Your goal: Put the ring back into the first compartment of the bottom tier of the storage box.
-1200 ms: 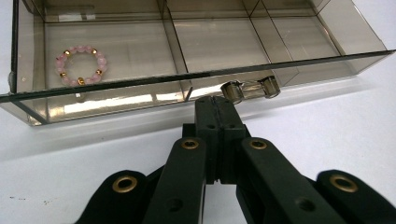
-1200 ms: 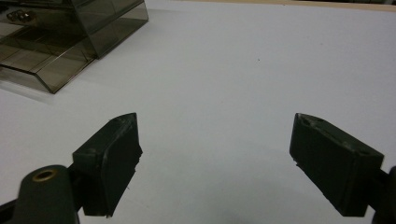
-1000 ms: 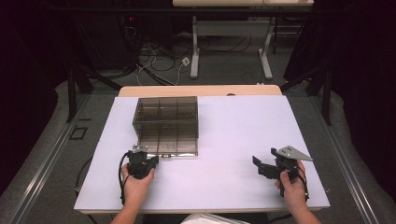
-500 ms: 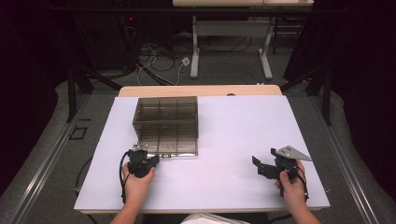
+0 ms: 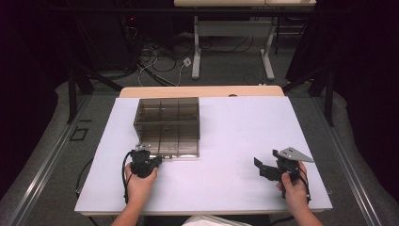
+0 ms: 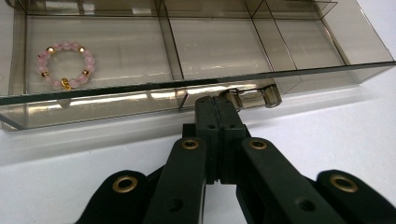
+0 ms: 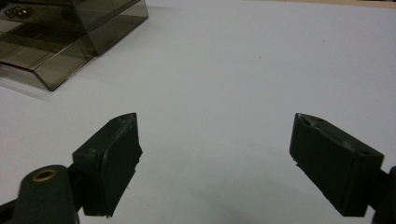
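A smoky clear drawer box [image 5: 167, 125] stands on the white table [image 5: 235, 136], left of centre. Its bottom drawer [image 6: 116, 100] is pulled out a little toward me and split into compartments. A pink bead bracelet [image 6: 64, 64] with gold beads lies in the drawer's left compartment. My left gripper [image 6: 216, 100] is shut, its tips right at the left end of the drawer's clear handle [image 6: 254, 96]. From above, the left gripper [image 5: 142, 151] sits at the box's front left corner. My right gripper [image 5: 264, 162] is open over bare table, far right; nothing lies between its jaws [image 7: 215, 158].
The box [image 7: 70, 37] shows at the upper left of the right gripper view, with the drawer [image 7: 42, 65] sticking out below it. Bare white table runs between the two hands. Beyond the table's far edge are desk legs and cables on the floor.
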`<act>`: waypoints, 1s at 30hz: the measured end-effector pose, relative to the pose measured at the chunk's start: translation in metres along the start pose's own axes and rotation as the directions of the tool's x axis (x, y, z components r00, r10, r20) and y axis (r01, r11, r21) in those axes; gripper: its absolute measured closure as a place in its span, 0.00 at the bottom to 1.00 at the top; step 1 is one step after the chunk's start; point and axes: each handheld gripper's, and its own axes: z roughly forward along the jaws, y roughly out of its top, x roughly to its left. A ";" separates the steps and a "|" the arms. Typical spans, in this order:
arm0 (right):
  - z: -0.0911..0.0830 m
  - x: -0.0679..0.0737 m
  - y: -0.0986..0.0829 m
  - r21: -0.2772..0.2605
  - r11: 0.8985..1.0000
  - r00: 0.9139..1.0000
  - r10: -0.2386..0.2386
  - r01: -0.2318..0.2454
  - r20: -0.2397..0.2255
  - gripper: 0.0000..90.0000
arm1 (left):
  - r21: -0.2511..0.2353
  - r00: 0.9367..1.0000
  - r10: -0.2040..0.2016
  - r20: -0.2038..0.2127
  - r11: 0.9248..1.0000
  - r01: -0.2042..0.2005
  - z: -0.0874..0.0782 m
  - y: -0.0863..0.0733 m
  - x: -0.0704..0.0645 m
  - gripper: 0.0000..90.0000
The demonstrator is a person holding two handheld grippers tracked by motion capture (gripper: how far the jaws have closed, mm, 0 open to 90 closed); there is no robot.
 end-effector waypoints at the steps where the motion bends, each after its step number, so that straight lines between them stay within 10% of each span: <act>1: 0.000 0.000 0.000 0.001 1.000 1.000 0.003 -0.003 0.000 0.17 | 0.006 1.000 -0.005 0.004 1.000 0.005 0.000 0.001 0.000 1.00; 30: 0.000 0.000 0.000 0.003 1.000 1.000 0.010 -0.010 0.003 0.17 | 0.005 0.999 -0.045 0.006 0.999 0.045 0.007 0.011 0.003 1.00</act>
